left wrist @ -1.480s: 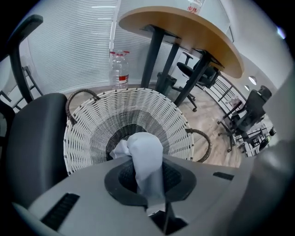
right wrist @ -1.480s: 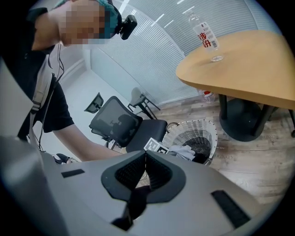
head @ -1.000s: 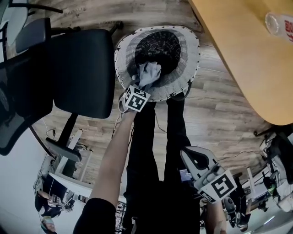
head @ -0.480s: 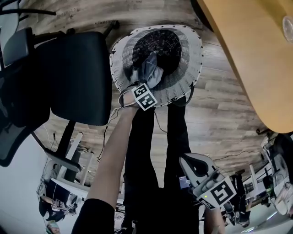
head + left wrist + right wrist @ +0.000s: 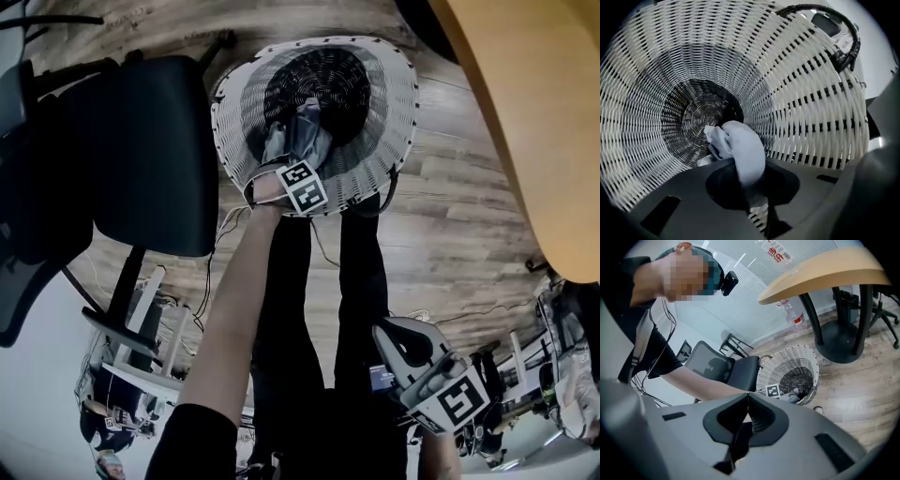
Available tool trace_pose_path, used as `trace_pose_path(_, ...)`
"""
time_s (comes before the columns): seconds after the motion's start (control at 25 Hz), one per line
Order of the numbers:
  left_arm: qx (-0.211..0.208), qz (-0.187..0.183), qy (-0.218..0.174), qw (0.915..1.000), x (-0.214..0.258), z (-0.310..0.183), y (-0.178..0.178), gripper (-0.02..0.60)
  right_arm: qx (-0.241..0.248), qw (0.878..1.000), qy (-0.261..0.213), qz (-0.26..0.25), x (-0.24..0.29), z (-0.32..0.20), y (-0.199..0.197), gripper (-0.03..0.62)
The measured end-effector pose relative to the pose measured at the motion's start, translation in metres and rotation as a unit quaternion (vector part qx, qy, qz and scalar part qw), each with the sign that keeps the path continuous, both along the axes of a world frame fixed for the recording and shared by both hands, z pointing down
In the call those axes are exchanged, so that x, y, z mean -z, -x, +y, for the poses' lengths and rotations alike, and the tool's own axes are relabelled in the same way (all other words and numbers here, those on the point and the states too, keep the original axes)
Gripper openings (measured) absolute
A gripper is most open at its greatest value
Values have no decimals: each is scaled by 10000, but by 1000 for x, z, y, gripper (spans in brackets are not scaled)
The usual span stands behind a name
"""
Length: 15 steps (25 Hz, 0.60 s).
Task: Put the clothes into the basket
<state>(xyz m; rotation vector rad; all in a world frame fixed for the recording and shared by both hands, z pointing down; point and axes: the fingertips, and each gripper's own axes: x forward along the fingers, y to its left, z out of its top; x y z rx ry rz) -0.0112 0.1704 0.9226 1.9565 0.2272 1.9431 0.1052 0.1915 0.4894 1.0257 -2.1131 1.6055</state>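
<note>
Firmly pinched between the jaws of the left gripper (image 5: 749, 190), the pale cloth (image 5: 740, 147) hangs inside the basket (image 5: 811, 108), over its dark bottom. The right gripper (image 5: 747, 416) is well apart, jaws pressed together on nothing. If the jaws spread too little, the fabric could snag on them or on the wicker and come back out.

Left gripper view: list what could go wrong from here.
1. The left gripper is shut on the pale cloth above the basket bottom. If a fold catches when the jaws open, lifting away may drag it back out.
2. In the head view the gripper sits by the near rim; it might bump and shift the basket.
</note>
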Motion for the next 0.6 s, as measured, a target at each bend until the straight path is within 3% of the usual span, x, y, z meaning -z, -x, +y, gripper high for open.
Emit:
trace_pose_path(0.44, -237, -359, 73, 9990, -22, 5, 7, 57, 54, 9997, 217, -21, -13, 8, 0, 17)
trace_pose_path(0.6, 4, -478, 91, 9988, -22, 2, 9, 58, 54, 9996, 244, -97, -13, 9, 3, 17)
